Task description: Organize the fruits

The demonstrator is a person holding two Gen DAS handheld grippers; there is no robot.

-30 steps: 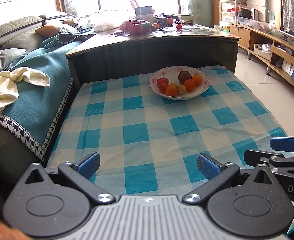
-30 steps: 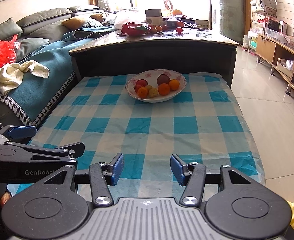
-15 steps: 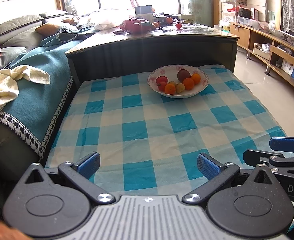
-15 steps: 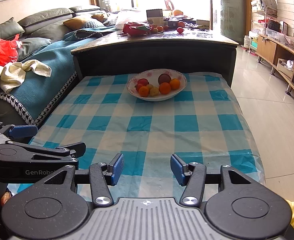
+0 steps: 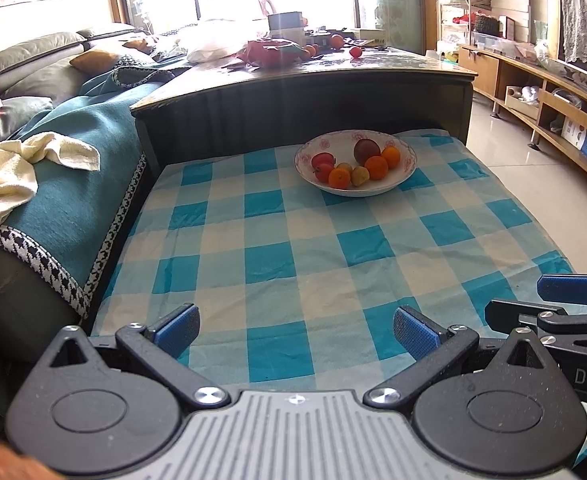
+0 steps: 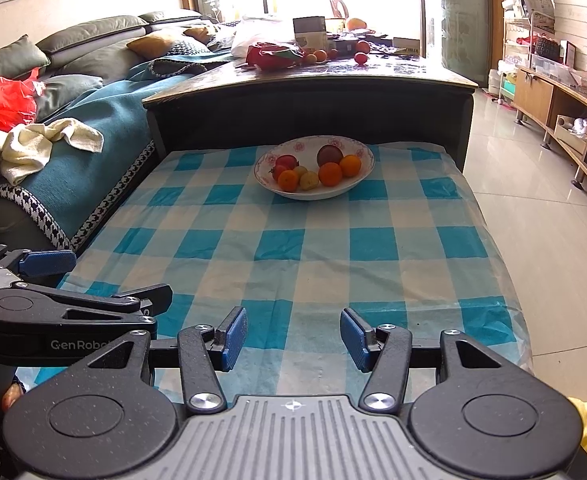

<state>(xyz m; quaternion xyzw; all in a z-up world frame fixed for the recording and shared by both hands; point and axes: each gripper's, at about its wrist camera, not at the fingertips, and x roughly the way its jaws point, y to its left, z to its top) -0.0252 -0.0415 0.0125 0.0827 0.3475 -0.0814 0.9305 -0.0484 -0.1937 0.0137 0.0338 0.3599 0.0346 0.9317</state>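
Both grippers, left gripper (image 5: 295,330) and right gripper (image 6: 293,334), gape empty, well short of the fruit bowl (image 6: 357,184).

Fruits (image 5: 355,164) sit piled in a white floral bowl (image 5: 407,151). Oranges, red ones, a yellow pair, one dark purple.

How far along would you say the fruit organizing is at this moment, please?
Done: several fruits already sit in the bowl on the checked cloth. In hand: nothing; the left gripper and right gripper are both open and empty. Left: loose fruit lies on the dark table behind.
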